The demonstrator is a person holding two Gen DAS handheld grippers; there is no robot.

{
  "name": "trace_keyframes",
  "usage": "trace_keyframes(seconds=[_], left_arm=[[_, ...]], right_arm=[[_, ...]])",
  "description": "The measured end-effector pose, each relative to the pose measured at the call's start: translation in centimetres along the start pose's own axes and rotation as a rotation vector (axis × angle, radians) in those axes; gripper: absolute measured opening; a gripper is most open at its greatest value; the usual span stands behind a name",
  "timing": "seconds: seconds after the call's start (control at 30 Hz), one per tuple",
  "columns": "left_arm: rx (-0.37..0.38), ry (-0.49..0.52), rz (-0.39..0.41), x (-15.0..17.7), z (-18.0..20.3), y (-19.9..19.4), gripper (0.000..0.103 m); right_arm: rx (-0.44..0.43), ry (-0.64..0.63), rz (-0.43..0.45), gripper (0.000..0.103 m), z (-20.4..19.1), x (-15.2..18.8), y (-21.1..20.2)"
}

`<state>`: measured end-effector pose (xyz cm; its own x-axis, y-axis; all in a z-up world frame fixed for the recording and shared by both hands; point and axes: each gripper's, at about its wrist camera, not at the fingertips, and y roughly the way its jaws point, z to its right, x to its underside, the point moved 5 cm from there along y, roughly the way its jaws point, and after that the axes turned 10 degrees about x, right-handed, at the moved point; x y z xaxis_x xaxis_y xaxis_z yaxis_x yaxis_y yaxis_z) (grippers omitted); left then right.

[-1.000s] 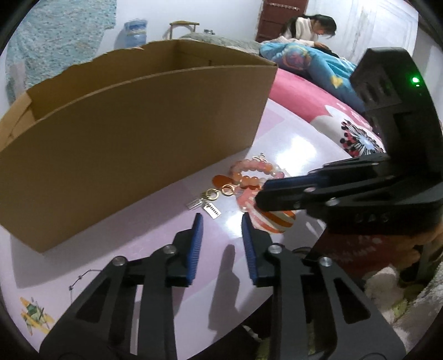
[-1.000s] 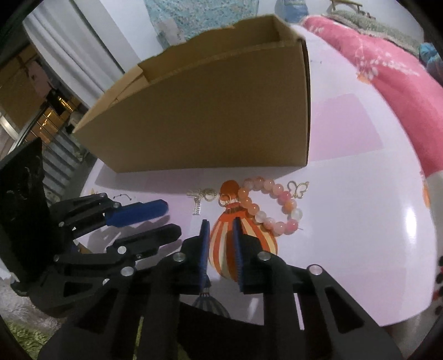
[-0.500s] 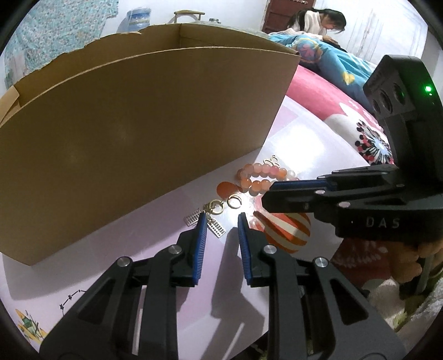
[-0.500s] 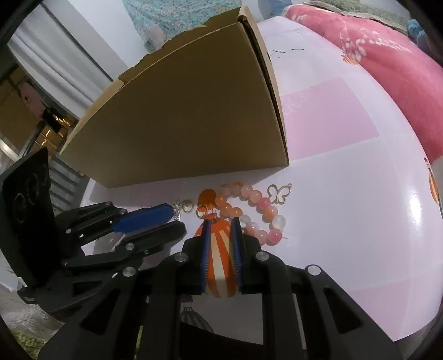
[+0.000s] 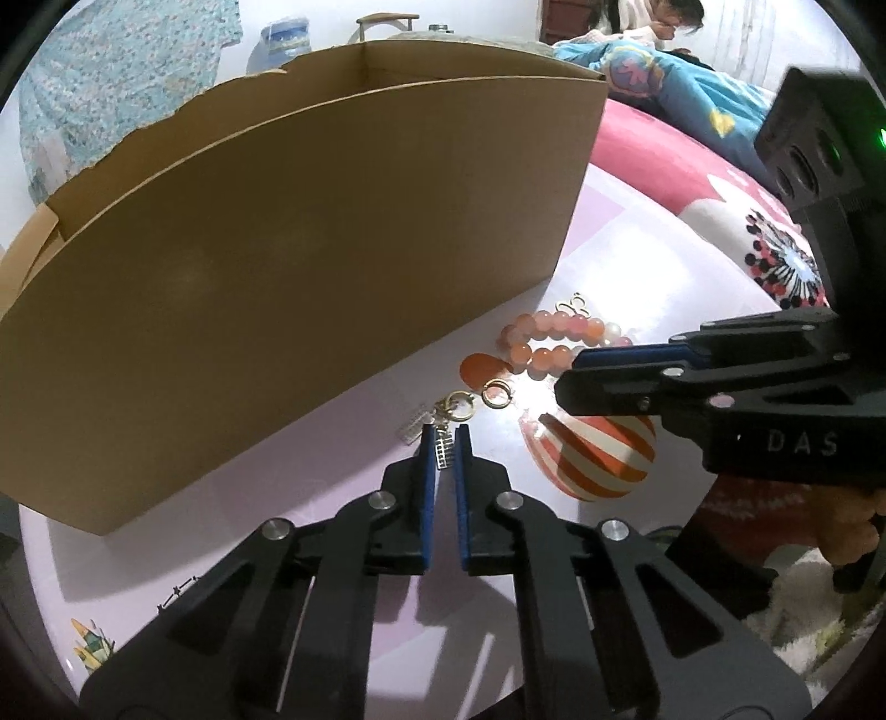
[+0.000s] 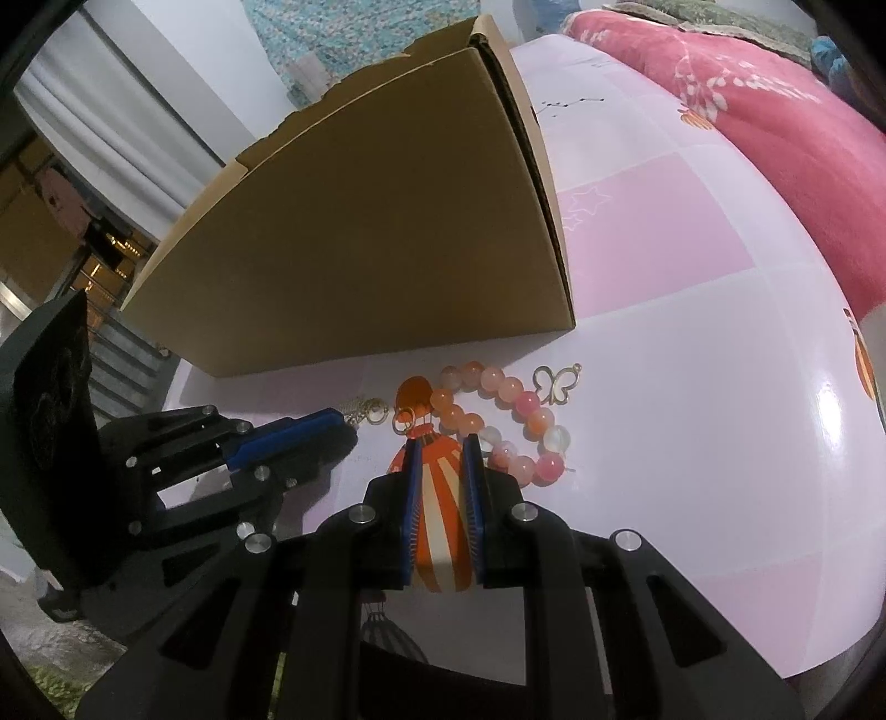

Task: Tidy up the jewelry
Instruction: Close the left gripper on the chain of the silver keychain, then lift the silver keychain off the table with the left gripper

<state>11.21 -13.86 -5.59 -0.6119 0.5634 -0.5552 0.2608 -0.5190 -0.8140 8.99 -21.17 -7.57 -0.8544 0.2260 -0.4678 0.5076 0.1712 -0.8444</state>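
A pink-and-orange bead bracelet (image 5: pixel 548 343) (image 6: pixel 501 387) lies on the pink table beside a gold butterfly charm (image 6: pixel 556 385) and gold rings (image 5: pixel 459 404) that carry small silver tags. My left gripper (image 5: pixel 446 443) (image 6: pixel 346 429) points down at those tags. Its jaws are closing, with one silver tag (image 5: pixel 443 455) pinched between the blue pads. My right gripper (image 6: pixel 441 443) (image 5: pixel 565 376) hovers just right of it, by the bracelet. A narrow gap shows between its pads, with nothing in it but the striped balloon print (image 6: pixel 440 531) on the cloth.
A large open cardboard box (image 5: pixel 277 277) (image 6: pixel 360 249) stands right behind the jewelry. An orange oval (image 5: pixel 482 368) lies by the rings. A pink blanket (image 6: pixel 747 99) covers a bed on the right. A person sits far back (image 5: pixel 653 16).
My left gripper came forward to the silver tags and its jaws narrowed from well apart to closed around one tag. The right gripper crept a little closer to the bracelet, its gap unchanged.
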Motion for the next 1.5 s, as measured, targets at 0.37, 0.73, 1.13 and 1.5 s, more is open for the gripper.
trace_keyframes(seconds=[0.37,0.73,1.13,1.5], left_arm=[[0.007,-0.014,0.015,1.1,-0.2,-0.7,0.004],[0.004,-0.105,0.081,3.8,-2.9,-4.4,0.004],[-0.002,-0.178,0.175,5.3,-5.8,-7.8,0.004],[-0.029,-0.242,0.156,6.4,-7.8,-6.6,0.004]], right_arm=[[0.018,-0.005,0.015,0.015,-0.8,0.1,-0.8],[-0.001,-0.067,0.002,0.016,-2.9,0.0,-0.7],[-0.019,-0.147,-0.026,0.016,-6.5,-0.1,0.4],[0.055,-0.269,-0.003,0.016,-9.1,0.3,2.0]])
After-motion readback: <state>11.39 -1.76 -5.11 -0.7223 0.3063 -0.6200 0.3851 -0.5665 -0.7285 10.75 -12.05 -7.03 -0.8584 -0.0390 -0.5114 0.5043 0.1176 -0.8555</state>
